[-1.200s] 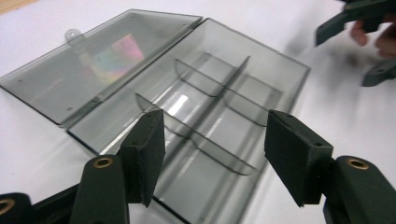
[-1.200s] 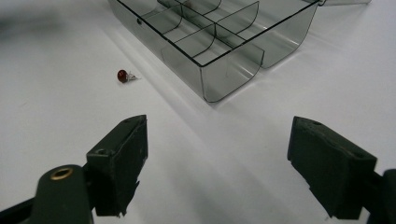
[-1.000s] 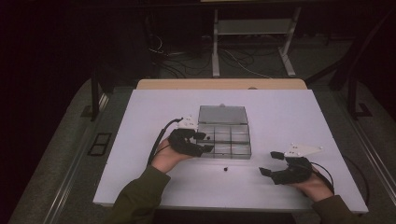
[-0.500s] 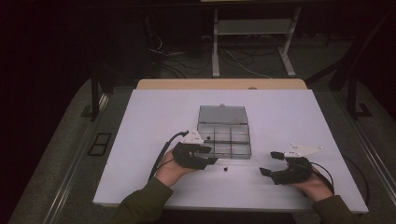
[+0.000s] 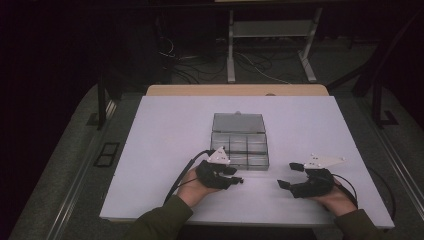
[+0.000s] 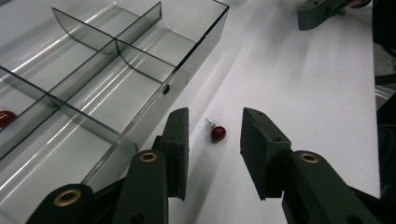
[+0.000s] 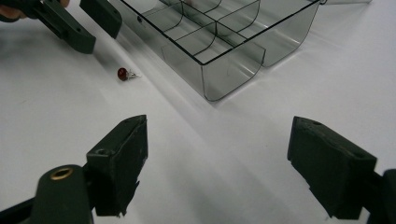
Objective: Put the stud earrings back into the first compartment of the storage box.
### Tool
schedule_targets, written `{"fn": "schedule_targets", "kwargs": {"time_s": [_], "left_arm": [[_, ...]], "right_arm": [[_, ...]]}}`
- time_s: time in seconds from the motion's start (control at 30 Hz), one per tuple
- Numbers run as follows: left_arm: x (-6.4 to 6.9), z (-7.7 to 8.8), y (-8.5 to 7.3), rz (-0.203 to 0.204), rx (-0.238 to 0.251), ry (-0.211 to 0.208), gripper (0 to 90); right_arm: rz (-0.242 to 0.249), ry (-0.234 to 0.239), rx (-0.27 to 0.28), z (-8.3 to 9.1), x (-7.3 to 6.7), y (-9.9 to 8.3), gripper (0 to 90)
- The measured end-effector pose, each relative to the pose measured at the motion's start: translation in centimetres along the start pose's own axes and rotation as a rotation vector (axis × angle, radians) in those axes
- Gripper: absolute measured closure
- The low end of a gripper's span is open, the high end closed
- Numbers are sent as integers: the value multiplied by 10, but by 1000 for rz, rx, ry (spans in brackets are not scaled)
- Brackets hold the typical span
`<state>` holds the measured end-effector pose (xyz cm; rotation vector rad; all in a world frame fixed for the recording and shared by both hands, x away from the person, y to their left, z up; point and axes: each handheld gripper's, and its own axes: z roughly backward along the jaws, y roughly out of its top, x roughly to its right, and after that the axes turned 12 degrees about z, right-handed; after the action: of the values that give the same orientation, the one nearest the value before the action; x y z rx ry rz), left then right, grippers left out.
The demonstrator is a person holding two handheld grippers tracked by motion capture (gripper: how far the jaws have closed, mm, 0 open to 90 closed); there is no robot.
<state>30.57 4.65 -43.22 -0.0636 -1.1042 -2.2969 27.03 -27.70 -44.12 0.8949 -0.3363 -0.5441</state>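
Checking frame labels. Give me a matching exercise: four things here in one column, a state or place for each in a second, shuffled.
1. red earring
2. clear divided box
3. left gripper
4. right gripper

a. lid open, mid-table
b. jaws wide apart, nothing between them
c. lying on the white table beside the box
d. jaws on either side of the earring, not touching it

Pairs: 1-c, 2-a, 3-d, 4-b
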Motion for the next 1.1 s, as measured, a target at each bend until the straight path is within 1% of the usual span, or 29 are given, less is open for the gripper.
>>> {"fn": "schedule_targets", "kwargs": {"time_s": [0.03,0.1,0.2,0.33,0.5,0.57,0.67,0.9,0.97,1.1], "left_arm": [[0,-2,0,-4,-7,-1,624],[1,-6,0,5,0,1,633],[1,-12,1,11,-6,-3,641],[2,-18,1,8,-11,-5,649],[1,-25,1,-1,-23,5,661],[1,-28,1,-3,-25,3,668],[1,-30,0,-12,-34,7,684],[1,-30,0,-42,-28,27,756],[1,-31,-1,-39,-22,27,776],[0,-31,-1,-41,-22,24,785]], "right_arm": [[-1,0,0,0,0,0,196],[-1,1,-1,0,0,0,196],[1,1,-2,-1,0,0,196],[2,1,-3,-1,0,0,196],[-2,1,-4,-1,0,0,196],[-2,2,-4,0,0,0,196],[2,2,-3,-1,0,0,196],[1,1,-1,-1,0,0,196],[1,0,1,-1,0,0,196],[2,2,-3,-1,0,0,196]]}}
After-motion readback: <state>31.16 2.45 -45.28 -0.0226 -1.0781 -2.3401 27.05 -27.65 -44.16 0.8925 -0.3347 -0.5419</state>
